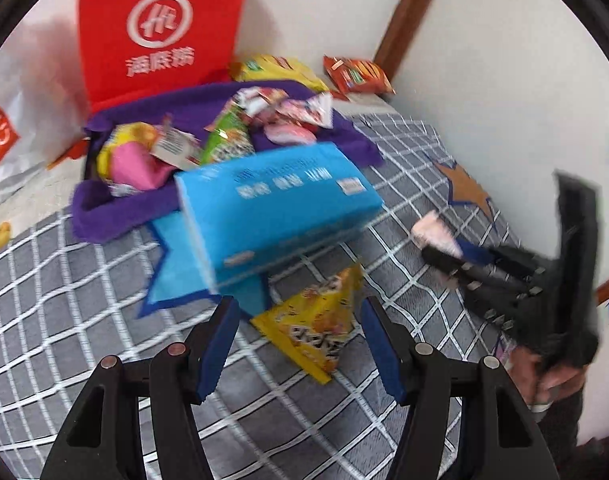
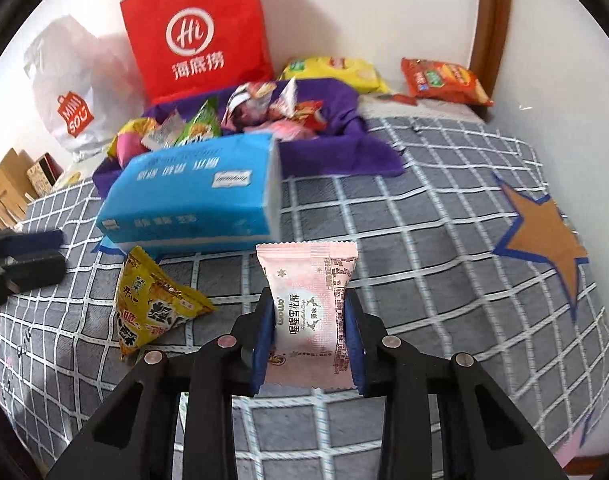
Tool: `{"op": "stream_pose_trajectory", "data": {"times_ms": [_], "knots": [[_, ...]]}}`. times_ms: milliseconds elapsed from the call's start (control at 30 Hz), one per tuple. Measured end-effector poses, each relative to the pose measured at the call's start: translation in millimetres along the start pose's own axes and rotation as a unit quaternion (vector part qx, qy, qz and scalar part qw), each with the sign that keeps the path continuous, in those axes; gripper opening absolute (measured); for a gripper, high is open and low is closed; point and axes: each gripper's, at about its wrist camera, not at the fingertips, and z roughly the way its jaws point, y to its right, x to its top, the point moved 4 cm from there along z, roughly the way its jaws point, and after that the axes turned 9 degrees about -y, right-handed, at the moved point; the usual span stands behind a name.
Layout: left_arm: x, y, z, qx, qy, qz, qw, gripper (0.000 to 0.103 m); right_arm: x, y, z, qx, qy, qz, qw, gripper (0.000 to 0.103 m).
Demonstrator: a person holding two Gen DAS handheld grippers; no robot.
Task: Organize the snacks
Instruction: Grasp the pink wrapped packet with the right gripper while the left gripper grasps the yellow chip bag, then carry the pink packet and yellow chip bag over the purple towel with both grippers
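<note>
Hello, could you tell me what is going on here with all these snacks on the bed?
A person with a gripper in each hand is sorting snacks on a checked bedspread. The right gripper is shut on a pink snack packet, held above the bedspread. The left gripper is open and empty, pointed toward a yellow snack bag lying in front of a blue tissue pack. Behind that, a purple fabric bin already holds several snacks.
</note>
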Motion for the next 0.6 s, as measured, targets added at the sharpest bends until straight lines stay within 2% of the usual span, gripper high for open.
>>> {"op": "stream_pose_trajectory", "data": {"times_ms": [133, 367, 467, 600], "knots": [[0.1, 9.1, 22.1, 0.017, 0.000, 0.004, 0.9998, 0.070, 0.4, 17.2, -12.2, 0.009, 0.013, 0.005, 1.000, 0.033], [-5.8, 20.3, 61.8, 0.067, -0.022, 0.010, 0.9975, 0.070, 3.5, 28.8, -14.1, 0.030, 0.017, -0.004, 0.999, 0.033], [-10.8, 22.0, 63.4, 0.095, -0.003, 0.004, 0.9954, 0.066, -1.6, 30.9, -12.1, 0.038, 0.014, -0.008, 0.999, 0.033], [-16.1, 17.7, 52.8, 0.084, 0.005, -0.030, 0.9960, 0.058, -11.9, 34.1, -9.1, 0.040, 0.007, -0.007, 0.999, 0.033]]}}
